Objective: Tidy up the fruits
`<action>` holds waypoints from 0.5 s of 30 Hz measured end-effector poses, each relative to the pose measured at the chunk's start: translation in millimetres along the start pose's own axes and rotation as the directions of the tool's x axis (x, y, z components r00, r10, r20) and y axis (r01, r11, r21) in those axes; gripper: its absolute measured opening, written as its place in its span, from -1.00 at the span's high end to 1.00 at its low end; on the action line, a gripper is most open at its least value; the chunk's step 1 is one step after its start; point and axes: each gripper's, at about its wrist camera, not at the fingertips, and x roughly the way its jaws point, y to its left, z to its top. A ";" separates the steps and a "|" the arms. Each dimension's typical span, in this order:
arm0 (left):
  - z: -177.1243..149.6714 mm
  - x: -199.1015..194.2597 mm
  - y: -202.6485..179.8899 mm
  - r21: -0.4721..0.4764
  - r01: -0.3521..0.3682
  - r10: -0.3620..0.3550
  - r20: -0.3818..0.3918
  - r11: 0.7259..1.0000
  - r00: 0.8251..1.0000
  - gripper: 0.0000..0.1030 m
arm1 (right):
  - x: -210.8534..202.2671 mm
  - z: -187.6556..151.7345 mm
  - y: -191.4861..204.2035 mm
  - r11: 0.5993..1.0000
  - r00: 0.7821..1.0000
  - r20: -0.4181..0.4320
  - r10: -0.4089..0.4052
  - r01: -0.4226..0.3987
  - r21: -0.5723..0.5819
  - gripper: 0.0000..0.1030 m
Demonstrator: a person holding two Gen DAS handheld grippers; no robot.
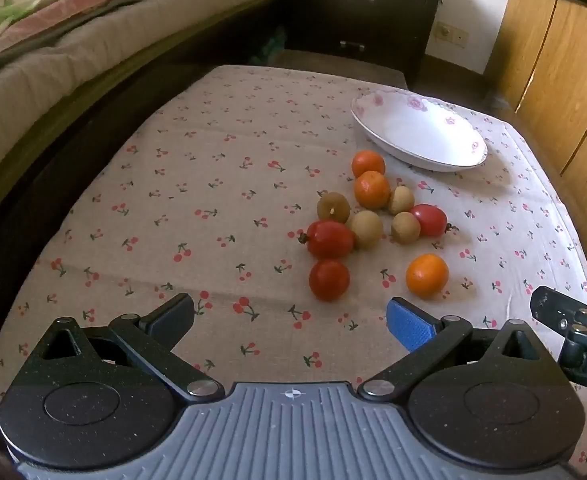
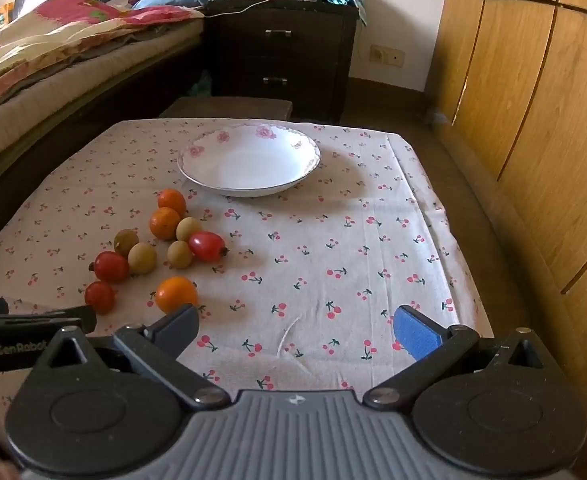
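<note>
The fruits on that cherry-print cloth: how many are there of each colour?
Orange fruits: 3
Red tomatoes: 3
Brownish-tan round fruits: 4
Total: 10 fruits, all on the tablecloth; none in the white plate.

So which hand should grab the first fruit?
Probably the left gripper: open, with a red tomato just ahead. The right gripper faces bare cloth, fruits off to its left.

Cherry-print tablecloth (image 2: 293, 260), white pink-flowered plate (image 2: 197, 152), red tomatoes (image 1: 329, 239)
</note>
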 end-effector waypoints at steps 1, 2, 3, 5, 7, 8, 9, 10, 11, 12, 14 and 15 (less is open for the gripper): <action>0.2 0.3 -0.5 0.002 -0.001 0.001 -0.001 1.000 1.000 -1.00 | 1.9 -0.4 -0.8 1.000 1.000 -0.002 0.000 0.000 0.000 -1.00; 0.0 0.2 -0.8 0.004 -0.002 0.002 -0.001 1.000 1.000 -1.00 | 2.7 0.6 0.1 1.000 1.000 -0.003 0.001 -0.001 -0.001 -1.00; 0.3 0.2 -1.2 0.005 -0.001 0.001 -0.002 1.000 1.000 -1.00 | 2.1 0.2 -0.2 1.000 1.000 -0.004 0.002 -0.002 -0.002 -1.00; 0.6 -0.1 -1.3 0.005 0.000 0.000 -0.002 1.000 1.000 -1.00 | 4.1 0.4 0.5 1.000 1.000 -0.007 0.002 -0.002 -0.009 -1.00; 1.3 0.0 -0.6 0.005 0.003 -0.003 -0.004 1.000 1.000 -1.00 | 5.2 -0.5 1.4 1.000 1.000 -0.011 -0.002 0.001 -0.013 -1.00; 1.1 -0.1 -1.0 0.006 0.005 -0.005 -0.004 1.000 1.000 -1.00 | 6.1 -0.7 1.4 1.000 1.000 -0.014 -0.002 0.002 -0.014 -1.00; 1.6 0.5 -1.2 0.007 0.005 -0.005 -0.006 1.000 1.000 -1.00 | 7.0 -0.9 1.5 1.000 1.000 -0.017 -0.004 0.004 -0.014 -1.00; 1.4 0.5 -1.6 0.010 0.004 -0.004 -0.006 1.000 1.000 -1.00 | 7.8 -1.2 1.5 1.000 1.000 -0.020 -0.007 0.006 -0.015 -1.00; 1.3 0.5 -1.6 0.012 0.006 -0.006 -0.006 1.000 1.000 -1.00 | 8.9 -1.4 1.5 1.000 1.000 -0.023 -0.007 0.007 -0.016 -1.00; 1.3 0.5 -1.6 0.012 0.007 -0.007 -0.006 1.000 1.000 -1.00 | 9.1 -1.6 1.7 1.000 1.000 -0.024 -0.007 0.007 -0.016 -1.00; 1.0 0.5 -2.2 0.015 0.008 -0.007 -0.005 1.000 1.000 -1.00 | 9.3 -1.7 2.0 1.000 1.000 -0.025 -0.008 0.007 -0.018 -1.00; 0.9 0.5 -2.1 0.016 0.008 -0.008 -0.005 1.000 1.000 -1.00 | 9.9 -2.1 2.4 1.000 1.000 -0.025 -0.009 0.008 -0.019 -1.00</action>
